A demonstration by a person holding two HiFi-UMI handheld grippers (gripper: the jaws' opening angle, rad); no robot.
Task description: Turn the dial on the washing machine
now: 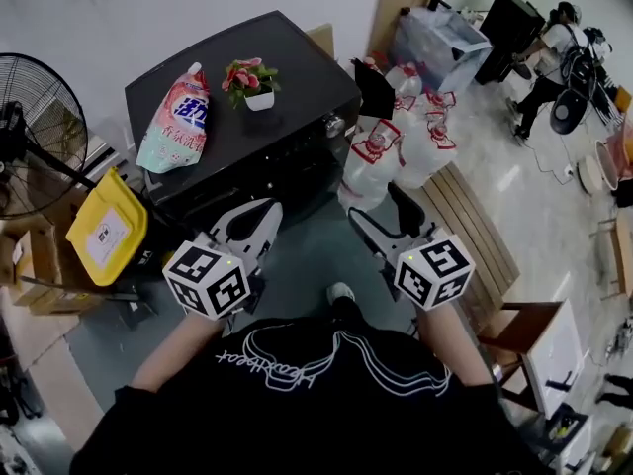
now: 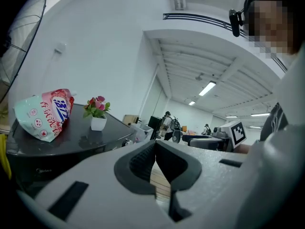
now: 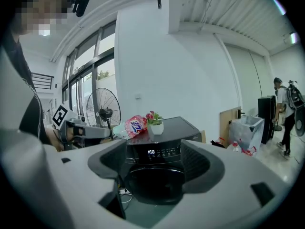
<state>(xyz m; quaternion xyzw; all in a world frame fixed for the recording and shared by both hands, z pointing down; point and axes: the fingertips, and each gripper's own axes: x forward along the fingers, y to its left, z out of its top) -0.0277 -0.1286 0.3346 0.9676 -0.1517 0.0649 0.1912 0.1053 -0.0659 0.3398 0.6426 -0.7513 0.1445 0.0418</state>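
- Ahead of both claws stands the washing machine [image 1: 287, 62] — dark, with a detergent pouch [image 1: 176, 117] and a small flower pot [image 1: 253, 87] on its lid.
- Left claw [image 1: 265, 209]: its jaws meet at the tips with nothing between them, and the machine lies off to its left, not touching it.
- Right claw [image 1: 378, 204]: its jaws are wide apart and empty, framing the machine's lit panel [image 3: 159, 152] and round door [image 3: 152, 182] beyond.
- The dial [image 1: 335, 123] sits at the machine's front corner, ahead of and between the claws — neither touches it.
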